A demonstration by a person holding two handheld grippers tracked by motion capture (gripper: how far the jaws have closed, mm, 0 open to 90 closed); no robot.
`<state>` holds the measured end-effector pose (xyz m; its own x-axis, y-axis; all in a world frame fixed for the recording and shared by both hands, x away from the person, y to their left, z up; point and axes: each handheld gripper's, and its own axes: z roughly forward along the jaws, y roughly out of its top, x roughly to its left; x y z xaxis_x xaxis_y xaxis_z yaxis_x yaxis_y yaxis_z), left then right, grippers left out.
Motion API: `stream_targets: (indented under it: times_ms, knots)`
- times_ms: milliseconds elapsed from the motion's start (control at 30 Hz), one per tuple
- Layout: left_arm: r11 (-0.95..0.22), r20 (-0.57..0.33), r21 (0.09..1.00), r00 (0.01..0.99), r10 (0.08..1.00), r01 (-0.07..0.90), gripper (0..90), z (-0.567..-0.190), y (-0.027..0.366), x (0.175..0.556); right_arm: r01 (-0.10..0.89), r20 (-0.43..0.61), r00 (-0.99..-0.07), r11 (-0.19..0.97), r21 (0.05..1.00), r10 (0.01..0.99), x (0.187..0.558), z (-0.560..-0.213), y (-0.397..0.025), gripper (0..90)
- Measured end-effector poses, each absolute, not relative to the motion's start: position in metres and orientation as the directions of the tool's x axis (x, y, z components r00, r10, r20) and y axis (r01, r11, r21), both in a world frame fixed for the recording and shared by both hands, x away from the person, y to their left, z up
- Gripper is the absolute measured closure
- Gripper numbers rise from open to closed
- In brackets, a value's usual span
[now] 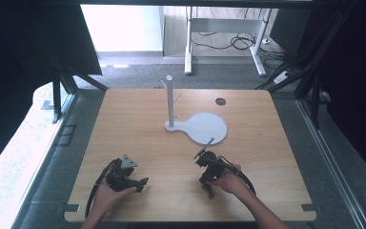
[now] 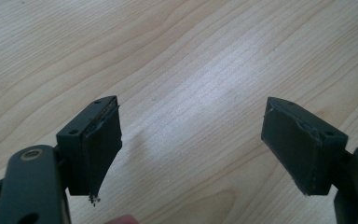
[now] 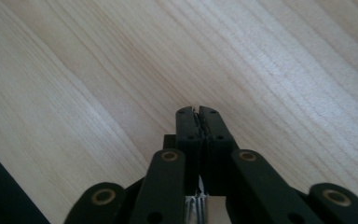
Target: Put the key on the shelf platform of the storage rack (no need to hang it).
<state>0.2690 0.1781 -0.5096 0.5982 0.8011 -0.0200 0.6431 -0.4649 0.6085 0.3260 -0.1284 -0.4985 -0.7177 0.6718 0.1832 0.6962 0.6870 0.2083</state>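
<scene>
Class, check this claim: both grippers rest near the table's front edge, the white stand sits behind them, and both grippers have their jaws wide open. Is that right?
Not quite. The left gripper is open, its jaws wide apart over bare wood, but the right gripper is shut, jaws pressed together, as the right gripper view shows. The rest holds: in the high view both rest near the table's front edge, with the white stand behind them.

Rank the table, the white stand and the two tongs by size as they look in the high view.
1. Table, by far the largest.
2. Stand.
3. Left tongs and right tongs: they look alike in size, so no ranking between them.
</scene>
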Motion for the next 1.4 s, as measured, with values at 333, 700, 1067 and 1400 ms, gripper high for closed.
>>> stream_targets:
  times_ms: [333, 700, 1067, 1400]
  knots:
    - [-0.452, -0.024, 0.615, 0.587, 0.809, 0.647, 20.4, -0.509, 0.181, 0.269, 0.664, 0.171, -0.747, 0.726, 0.176, 0.642, 0.325, -0.493, -0.132, 89.5]
    - [-0.45, -0.023, 0.615, 0.585, 0.811, 0.648, 20.4, -0.509, 0.18, 0.269, 0.654, 0.168, -0.756, 0.722, 0.228, 0.632, 0.327, -0.468, -0.144, 89.6]
    - [-0.456, -0.024, 0.61, 0.59, 0.807, 0.648, 20.5, -0.51, 0.179, 0.269, 0.65, 0.141, -0.757, 0.711, 0.268, 0.638, 0.327, -0.442, -0.159, 89.7]
    - [-0.455, -0.023, 0.61, 0.589, 0.808, 0.649, 20.4, -0.511, 0.178, 0.27, 0.657, 0.148, -0.748, 0.693, 0.296, 0.647, 0.333, -0.434, -0.168, 89.6]
